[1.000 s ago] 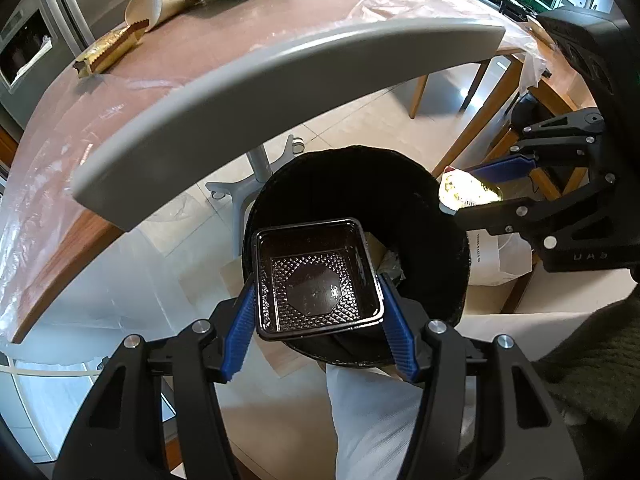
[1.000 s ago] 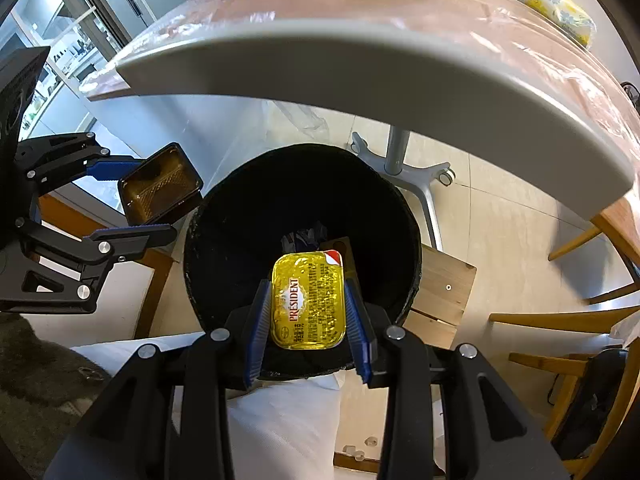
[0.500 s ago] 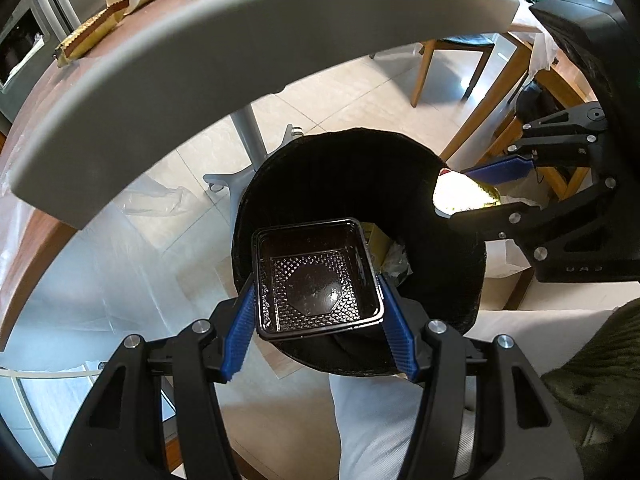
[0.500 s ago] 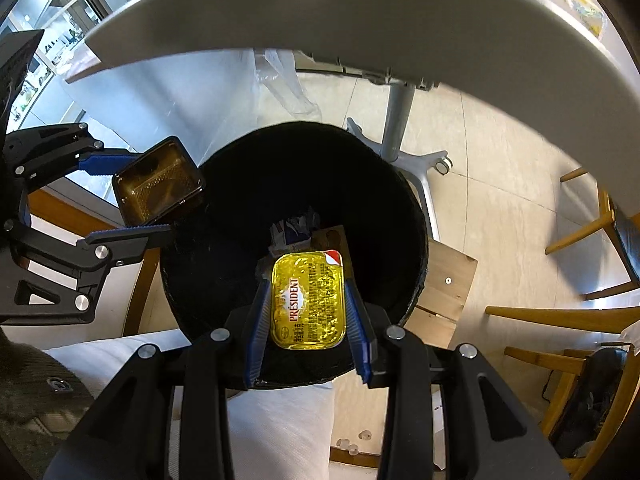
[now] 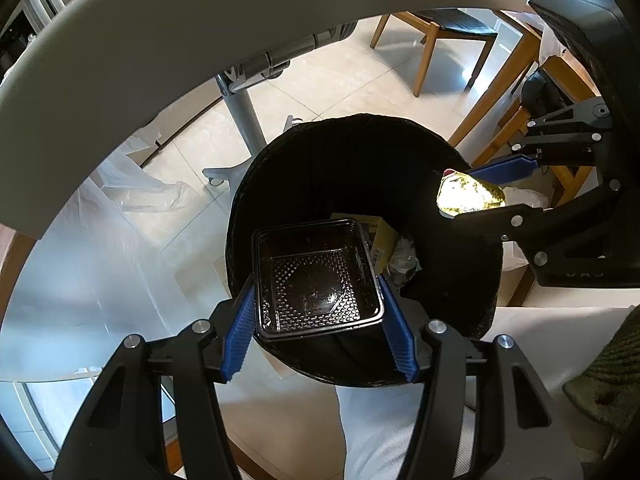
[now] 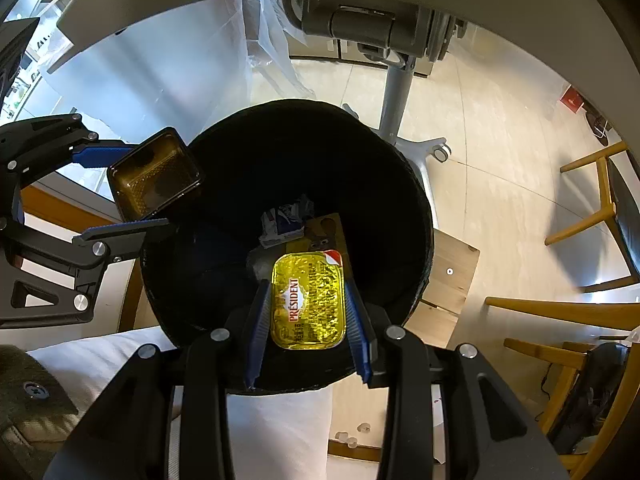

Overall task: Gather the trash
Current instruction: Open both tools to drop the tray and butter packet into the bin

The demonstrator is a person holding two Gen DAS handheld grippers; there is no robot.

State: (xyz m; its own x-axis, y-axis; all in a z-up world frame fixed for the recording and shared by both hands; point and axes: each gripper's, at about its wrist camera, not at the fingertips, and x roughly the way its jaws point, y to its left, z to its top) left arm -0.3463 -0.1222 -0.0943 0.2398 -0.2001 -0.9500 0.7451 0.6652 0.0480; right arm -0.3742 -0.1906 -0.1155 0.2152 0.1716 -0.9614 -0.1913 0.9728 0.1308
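Trash is already lying in the black bin (image 6: 288,184) — wrappers and card. Both grippers are hanging over its mouth: the left gripper (image 5: 318,312) is clenching a dark plastic tray (image 5: 316,280), the right gripper (image 6: 306,300) a gold butter packet (image 6: 307,300). Neither is dropped yet — releasing looks next.

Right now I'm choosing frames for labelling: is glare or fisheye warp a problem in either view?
Left wrist view: the butter packet glares nearly white, the table edge bows heavily, and the black tray stays sharp. Right wrist view: the packet's print is readable, and the bin interior is nearly black.
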